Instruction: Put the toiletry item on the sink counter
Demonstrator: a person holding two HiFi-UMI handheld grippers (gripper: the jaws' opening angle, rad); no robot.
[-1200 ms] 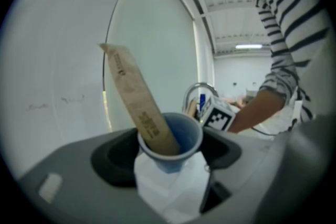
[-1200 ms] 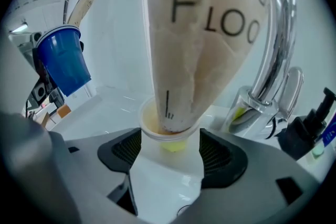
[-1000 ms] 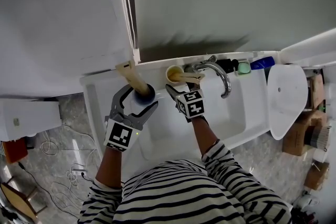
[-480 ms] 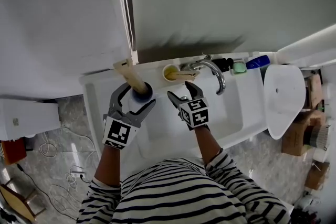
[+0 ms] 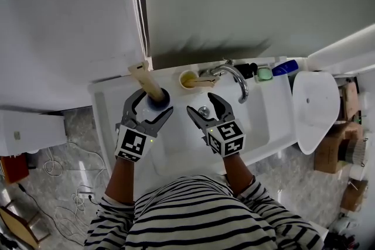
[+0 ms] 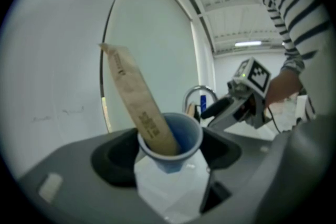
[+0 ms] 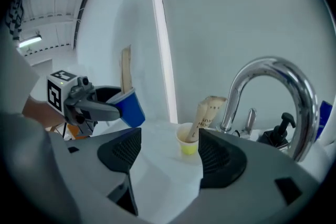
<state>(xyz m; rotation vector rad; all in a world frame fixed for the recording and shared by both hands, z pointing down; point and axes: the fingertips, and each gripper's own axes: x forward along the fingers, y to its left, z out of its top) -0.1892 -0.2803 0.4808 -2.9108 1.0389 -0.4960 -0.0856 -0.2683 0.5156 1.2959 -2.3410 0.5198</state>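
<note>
A blue cup (image 5: 159,103) (image 6: 176,139) holds a tan paper-wrapped toiletry packet (image 5: 145,81) (image 6: 137,105) that leans out toward the wall. My left gripper (image 5: 154,103) (image 6: 168,157) is shut on this cup, one jaw on each side, and holds it tilted over the sink's left end. From the right gripper view the blue cup (image 7: 128,107) hangs above the white counter. My right gripper (image 5: 202,105) (image 7: 165,152) is open and empty over the basin. In front of it a yellow cup (image 5: 187,79) (image 7: 187,141) with a second tan packet (image 7: 207,110) stands on the counter beside the faucet.
A chrome faucet (image 5: 237,80) (image 7: 268,86) arches over the white sink basin (image 5: 261,120). Behind it stand a black pump (image 5: 251,70), a green item (image 5: 266,74) and a blue bottle (image 5: 288,67). A white toilet lid (image 5: 316,108) lies to the right, and a mirror edge runs up the wall.
My right gripper has drawn back from the yellow cup toward the person, open and empty. The left gripper with the blue cup has barely moved.
</note>
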